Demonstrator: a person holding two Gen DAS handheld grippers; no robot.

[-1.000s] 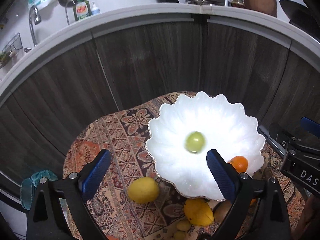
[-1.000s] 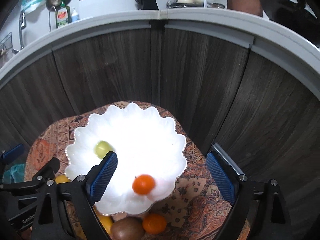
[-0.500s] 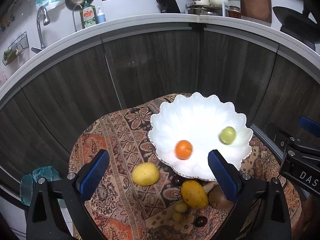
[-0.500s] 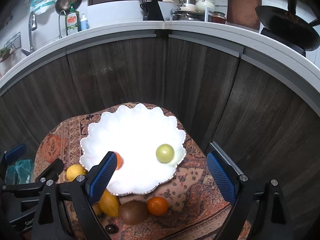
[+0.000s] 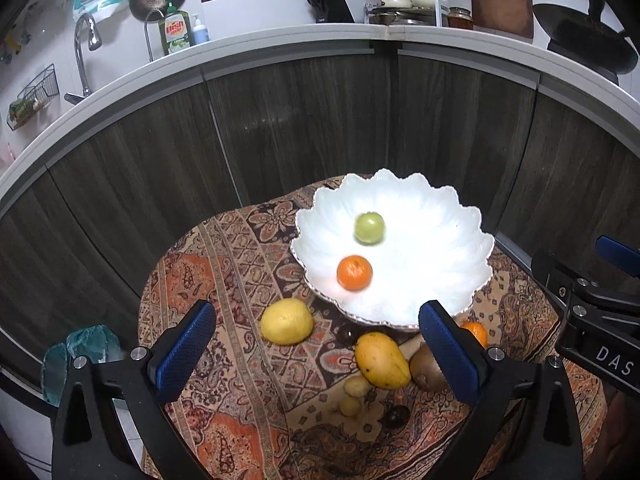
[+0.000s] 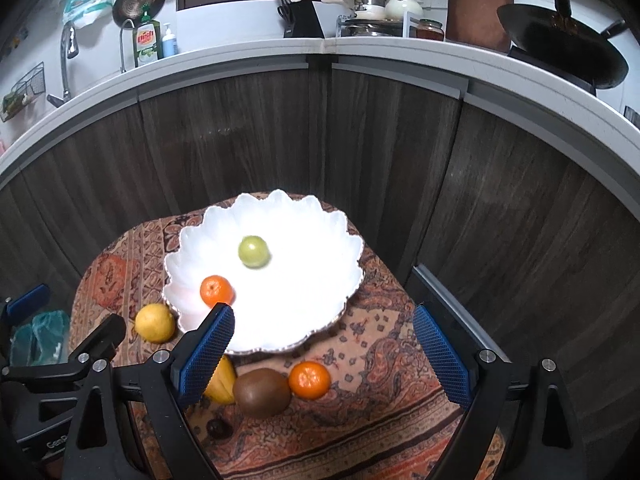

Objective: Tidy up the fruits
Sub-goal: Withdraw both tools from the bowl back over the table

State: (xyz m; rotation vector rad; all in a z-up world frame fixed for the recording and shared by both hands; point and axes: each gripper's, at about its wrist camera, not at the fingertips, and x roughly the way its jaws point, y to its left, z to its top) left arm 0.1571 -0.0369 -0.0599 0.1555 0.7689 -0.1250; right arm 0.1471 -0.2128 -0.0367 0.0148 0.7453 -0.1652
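A white scalloped bowl stands on a patterned cloth and holds a green fruit and an orange. On the cloth in front lie a lemon, a mango, a kiwi and a second orange. My left gripper is open and empty, held above and in front of the bowl. My right gripper is open and empty too, above the kiwi and orange.
Two small yellow fruits and dark small fruits lie on the cloth. Dark wood cabinet fronts rise behind the small table. A teal object sits off the left edge.
Both grippers have pulled back and up from the bowl. The orange dropped in and rolled to the bowl's left side; the green fruit rolled right, then back toward the middle.
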